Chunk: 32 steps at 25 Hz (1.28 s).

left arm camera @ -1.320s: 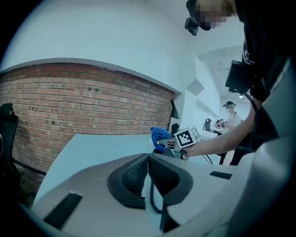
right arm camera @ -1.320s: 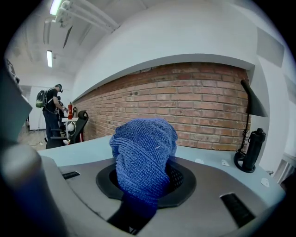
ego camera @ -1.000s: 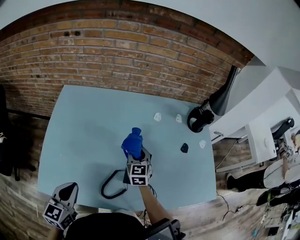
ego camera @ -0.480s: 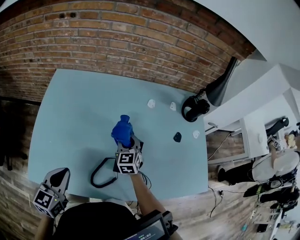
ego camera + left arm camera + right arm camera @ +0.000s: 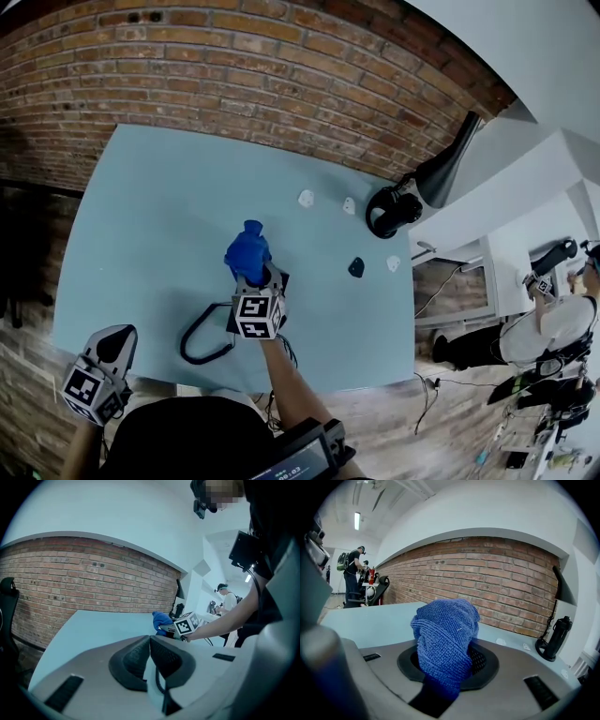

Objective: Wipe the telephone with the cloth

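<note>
My right gripper [image 5: 251, 275] hangs over the near middle of the light blue table [image 5: 159, 216], shut on a bunched blue cloth [image 5: 247, 252]. In the right gripper view the cloth [image 5: 446, 634] bulges up between the jaws. The black telephone [image 5: 231, 324] lies mostly hidden under that gripper. Its coiled cord [image 5: 195, 343] loops to the left. My left gripper [image 5: 117, 344] is held off the table's near left corner. Its pads [image 5: 161, 654] are pressed together with nothing between them, so it is shut. From there the cloth [image 5: 162, 619] shows ahead.
A black lamp base [image 5: 390, 211] with its arm [image 5: 446, 172] stands at the table's far right corner. Three small white bits [image 5: 306, 198] [image 5: 349, 205] [image 5: 393, 263] and a small black piece [image 5: 355, 268] lie nearby. A brick wall [image 5: 234, 66] runs behind. A person [image 5: 555, 319] stands at the right.
The head view has shifted a little. My right gripper stays over the telephone with the cloth. My left gripper has sunk slightly toward the lower left.
</note>
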### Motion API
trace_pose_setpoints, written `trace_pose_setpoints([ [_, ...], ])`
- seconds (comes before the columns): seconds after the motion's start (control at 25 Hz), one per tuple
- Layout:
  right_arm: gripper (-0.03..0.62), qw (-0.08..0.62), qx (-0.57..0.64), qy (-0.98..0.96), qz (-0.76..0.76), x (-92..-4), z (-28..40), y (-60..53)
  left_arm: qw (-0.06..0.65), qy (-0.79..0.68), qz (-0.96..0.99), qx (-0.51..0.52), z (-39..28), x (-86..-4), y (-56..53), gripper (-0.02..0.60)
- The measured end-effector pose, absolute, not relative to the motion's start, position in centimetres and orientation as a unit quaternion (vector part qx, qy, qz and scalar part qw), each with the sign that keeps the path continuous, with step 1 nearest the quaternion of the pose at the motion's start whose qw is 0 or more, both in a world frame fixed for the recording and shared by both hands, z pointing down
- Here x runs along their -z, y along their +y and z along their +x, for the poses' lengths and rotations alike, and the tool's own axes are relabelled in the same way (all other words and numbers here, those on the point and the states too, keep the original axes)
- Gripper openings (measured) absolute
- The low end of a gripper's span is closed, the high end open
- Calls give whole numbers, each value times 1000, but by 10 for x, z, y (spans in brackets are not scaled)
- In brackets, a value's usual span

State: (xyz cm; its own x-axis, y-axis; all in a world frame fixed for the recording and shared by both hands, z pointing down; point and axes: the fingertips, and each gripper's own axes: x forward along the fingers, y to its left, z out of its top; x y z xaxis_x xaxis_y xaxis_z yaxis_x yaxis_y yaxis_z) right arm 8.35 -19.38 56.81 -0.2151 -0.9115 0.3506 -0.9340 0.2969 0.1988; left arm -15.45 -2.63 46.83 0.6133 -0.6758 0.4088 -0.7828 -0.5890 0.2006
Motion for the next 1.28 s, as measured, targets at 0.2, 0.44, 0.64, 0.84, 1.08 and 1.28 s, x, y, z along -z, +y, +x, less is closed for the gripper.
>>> trace_pose_setpoints([
  [0.2, 140, 196, -38, -779, 595, -569, 83, -190, 185, -417, 877, -148, -158, -473, -18, 8],
  [0.44, 140, 197, -42, -779, 593, -570, 84, -185, 182, -422, 877, -141, -160, -477, -16, 8],
  [0.64, 140, 210, -39, -776, 593, -573, 80, -175, 189, -414, 877, -152, -161, -481, -12, 8],
  [0.84, 140, 219, -35, -778, 588, -579, 74, -162, 196, -410, 878, -153, -158, -478, -10, 8],
  [1.08, 140, 231, -29, -787, 571, -590, 66, -143, 197, -405, 880, -151, -155, -483, -5, 8],
  [1.28, 140, 231, -34, -794, 562, -594, 63, -134, 202, -396, 882, -158, -149, -483, -2, 8],
])
